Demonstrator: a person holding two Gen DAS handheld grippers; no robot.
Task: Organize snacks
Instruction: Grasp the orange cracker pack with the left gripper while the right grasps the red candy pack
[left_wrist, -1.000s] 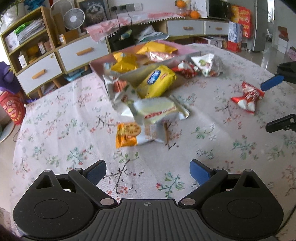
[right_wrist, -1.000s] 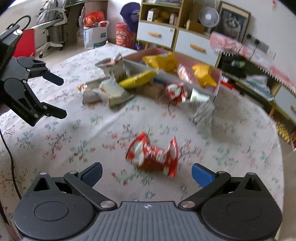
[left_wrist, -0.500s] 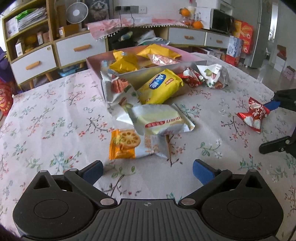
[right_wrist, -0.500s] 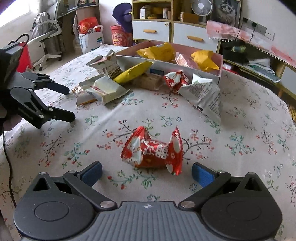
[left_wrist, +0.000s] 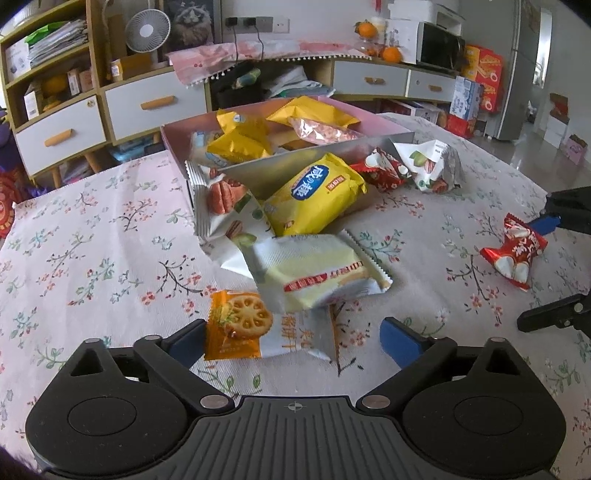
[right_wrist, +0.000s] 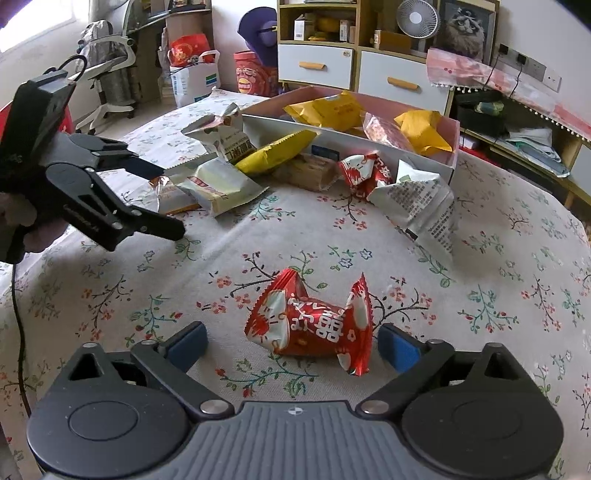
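Observation:
An orange cracker packet (left_wrist: 240, 328) lies flat on the flowered tablecloth, between the fingers of my left gripper (left_wrist: 293, 341). Its jaws are closing; the left pad is at the packet's edge and the right pad stands clear. A crumpled red snack packet (right_wrist: 310, 325) lies between the fingers of my right gripper (right_wrist: 291, 347), whose jaws are closing too, with gaps on both sides. A pink box (left_wrist: 369, 122) at the table's far side holds yellow and pink packets. The left gripper (right_wrist: 168, 201) also shows in the right wrist view.
In front of the box lie a yellow packet (left_wrist: 314, 195), a white-and-yellow packet (left_wrist: 314, 273), a pecan packet (left_wrist: 225, 206), another red packet (left_wrist: 384, 170) and a white nut packet (left_wrist: 432, 166). Drawers and shelves stand beyond the table.
My left gripper has come forward, so the orange packet now lies between its fingers. The right gripper has closed in on the red packet. Both pairs of jaws have narrowed slightly.

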